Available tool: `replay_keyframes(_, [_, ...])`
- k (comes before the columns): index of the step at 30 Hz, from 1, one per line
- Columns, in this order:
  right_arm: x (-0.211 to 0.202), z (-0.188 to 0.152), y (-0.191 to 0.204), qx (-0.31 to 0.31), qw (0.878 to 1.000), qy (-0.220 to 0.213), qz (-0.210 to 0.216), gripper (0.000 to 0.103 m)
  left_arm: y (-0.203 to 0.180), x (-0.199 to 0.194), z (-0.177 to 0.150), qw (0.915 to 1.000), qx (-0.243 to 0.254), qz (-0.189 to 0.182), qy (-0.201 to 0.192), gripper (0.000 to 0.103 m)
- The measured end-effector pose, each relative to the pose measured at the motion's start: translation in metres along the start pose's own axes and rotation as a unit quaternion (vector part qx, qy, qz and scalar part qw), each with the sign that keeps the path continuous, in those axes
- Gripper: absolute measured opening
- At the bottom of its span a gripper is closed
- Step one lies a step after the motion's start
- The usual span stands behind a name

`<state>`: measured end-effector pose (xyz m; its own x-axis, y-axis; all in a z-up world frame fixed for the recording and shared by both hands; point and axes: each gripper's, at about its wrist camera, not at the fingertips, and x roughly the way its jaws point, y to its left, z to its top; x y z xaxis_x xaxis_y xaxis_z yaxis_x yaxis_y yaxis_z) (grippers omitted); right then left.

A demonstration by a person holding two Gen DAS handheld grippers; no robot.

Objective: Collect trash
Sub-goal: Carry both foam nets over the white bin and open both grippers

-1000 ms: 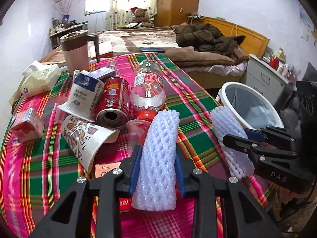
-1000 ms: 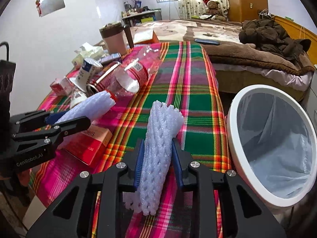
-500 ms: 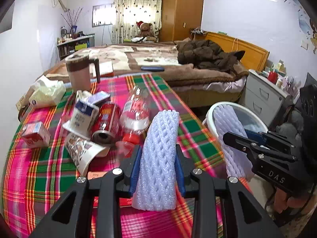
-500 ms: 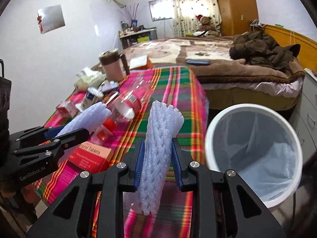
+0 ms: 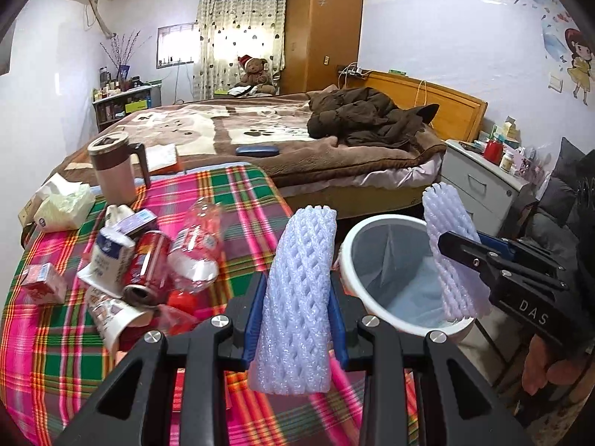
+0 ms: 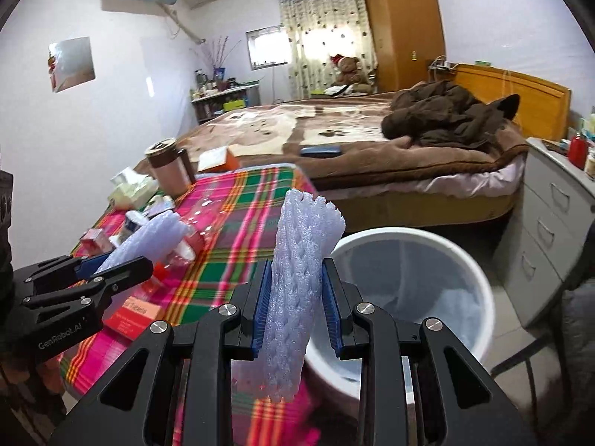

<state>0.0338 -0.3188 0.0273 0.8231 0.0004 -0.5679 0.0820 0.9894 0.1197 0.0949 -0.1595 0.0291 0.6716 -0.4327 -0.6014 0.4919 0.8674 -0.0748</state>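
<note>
Left gripper [image 5: 295,319]: tilted downward beside the white bin [image 5: 351,249], jaws clamped on a foam net sleeve [image 5: 297,297] above the plaid table [image 5: 55,353].
Right gripper [image 6: 295,312]: tilted downward, clamping a second foam sleeve [image 6: 293,297] at the bin's near rim.

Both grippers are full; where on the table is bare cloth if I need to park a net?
Bare plaid runs along the table's bin-side half, between the bottle and the bin. The wall side is crowded: can, carton, cup, mug, tissues.
</note>
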Motion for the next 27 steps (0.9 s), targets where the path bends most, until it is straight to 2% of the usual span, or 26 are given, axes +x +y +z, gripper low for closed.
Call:
replay_keyframes(8, [0.009, 0.001, -0.035, 0.015, 0.999, 0.004, -0.033, 0.028, -0.034, 0.024, 0.008, 0.9994, -0.001, -0.034, 0.005, 0.033])
replay_keyframes(15, [0.025, -0.007, -0.067, 0.037, 0.997, 0.032, -0.055, 0.028, -0.061, 0.054, 0.01, 0.998, 0.003, -0.057, 0.025, 0.033])
replay_keyframes(27, [0.049, -0.016, -0.098, 0.046, 0.992, 0.078, -0.088, 0.028, -0.089, 0.098, 0.015, 0.9941, 0.016, -0.091, 0.058, 0.033])
